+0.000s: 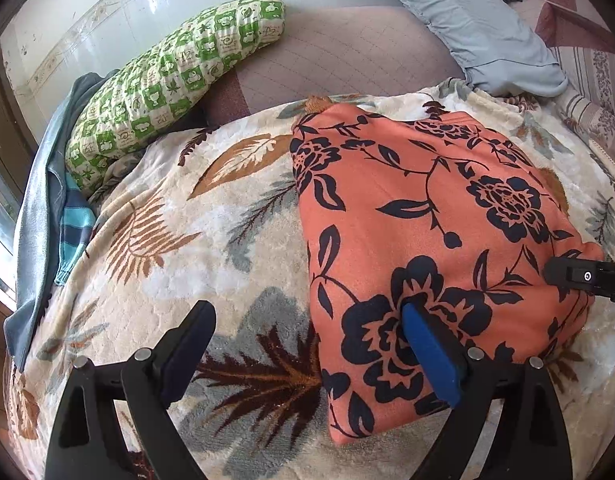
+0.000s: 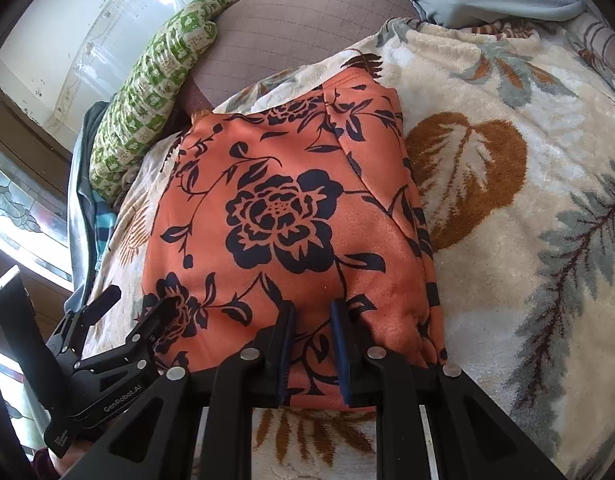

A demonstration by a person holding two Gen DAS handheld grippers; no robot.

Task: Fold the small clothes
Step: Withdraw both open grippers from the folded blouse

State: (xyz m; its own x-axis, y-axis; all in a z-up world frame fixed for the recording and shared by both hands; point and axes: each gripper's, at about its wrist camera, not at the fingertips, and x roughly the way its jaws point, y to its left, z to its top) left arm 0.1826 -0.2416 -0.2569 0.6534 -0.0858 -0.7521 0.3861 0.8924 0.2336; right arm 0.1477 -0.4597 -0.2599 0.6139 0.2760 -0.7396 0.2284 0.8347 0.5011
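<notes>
An orange garment (image 1: 427, 208) (image 2: 283, 208) with dark navy flowers lies folded into a thick rectangle on a leaf-patterned blanket (image 1: 187, 240) (image 2: 507, 160). My left gripper (image 1: 307, 320) stands wide open at the garment's near left corner. Its blue-padded finger (image 1: 423, 344) lies over the cloth and the other finger is over the blanket; the right wrist view shows the gripper (image 2: 135, 304) at the lower left. My right gripper (image 2: 313, 320) sits at the garment's near edge, jaws narrow, with a ridge of orange cloth pinched between the pads. Its tip (image 1: 575, 276) shows at the cloth's right side.
A green checked pillow (image 1: 167, 80) (image 2: 155, 80) lies at the back left against a white wall. A grey-blue pillow (image 1: 467, 20) lies at the back right. Blue and striped clothes (image 1: 67, 224) hang off the bed's left edge.
</notes>
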